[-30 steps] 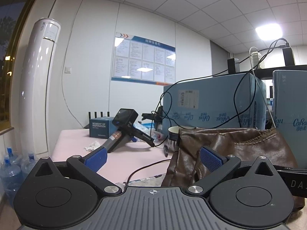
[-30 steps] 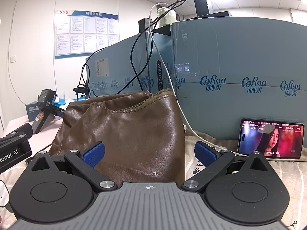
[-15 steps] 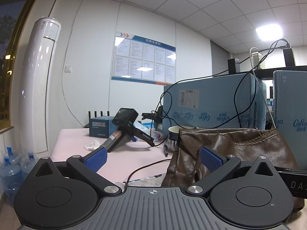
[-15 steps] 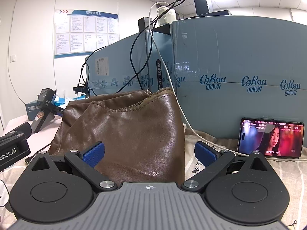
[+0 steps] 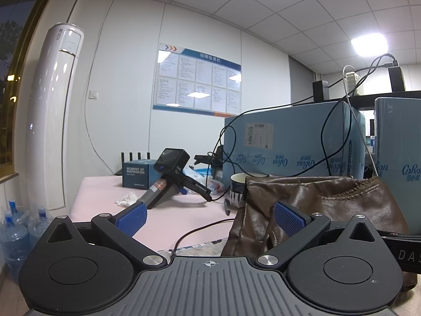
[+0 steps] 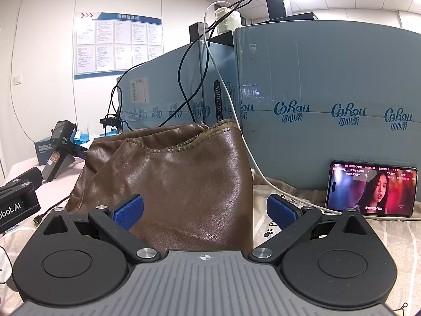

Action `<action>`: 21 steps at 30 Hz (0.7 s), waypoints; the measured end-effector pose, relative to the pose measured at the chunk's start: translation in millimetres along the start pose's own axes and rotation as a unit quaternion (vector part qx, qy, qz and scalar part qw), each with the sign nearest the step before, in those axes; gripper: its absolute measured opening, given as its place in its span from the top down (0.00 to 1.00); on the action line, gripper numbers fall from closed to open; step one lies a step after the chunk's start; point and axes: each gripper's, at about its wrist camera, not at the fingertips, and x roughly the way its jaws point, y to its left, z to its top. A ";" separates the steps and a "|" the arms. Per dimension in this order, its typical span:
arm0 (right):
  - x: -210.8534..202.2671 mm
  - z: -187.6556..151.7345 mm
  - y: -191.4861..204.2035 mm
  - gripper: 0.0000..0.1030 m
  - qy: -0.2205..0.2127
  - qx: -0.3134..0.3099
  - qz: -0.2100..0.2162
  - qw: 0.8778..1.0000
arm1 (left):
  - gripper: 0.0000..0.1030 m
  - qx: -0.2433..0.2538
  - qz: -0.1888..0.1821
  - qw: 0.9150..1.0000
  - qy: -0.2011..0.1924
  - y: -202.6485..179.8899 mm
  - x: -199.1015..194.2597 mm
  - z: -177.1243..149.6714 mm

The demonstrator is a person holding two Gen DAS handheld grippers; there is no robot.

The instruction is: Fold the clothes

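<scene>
Garment [image 6: 179,184] unmoved (both grippers gape as before).

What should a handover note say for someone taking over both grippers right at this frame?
Left gripper: open, holding nothing, at the left edge of the brown leather garment.
Right gripper: open, empty, facing the garment's front.
Garment: bunched up and standing in front of the blue boxes; a phone leans on one box at the right, and a white cable runs down beside the garment.
Done: no fold visible.
Left: grasp the garment, lay it flat, fold it.
</scene>
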 end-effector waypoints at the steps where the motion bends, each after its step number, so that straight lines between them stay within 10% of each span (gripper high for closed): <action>1: -0.1 -0.2 -0.2 0.02 0.000 0.000 0.000 1.000 | 0.00 0.000 0.000 1.000 0.000 0.0 0.1 0.0; 21: 1.2 0.0 -1.3 0.02 0.004 0.002 0.001 1.000 | 0.00 -0.002 0.001 1.000 0.000 1.0 0.1 -0.3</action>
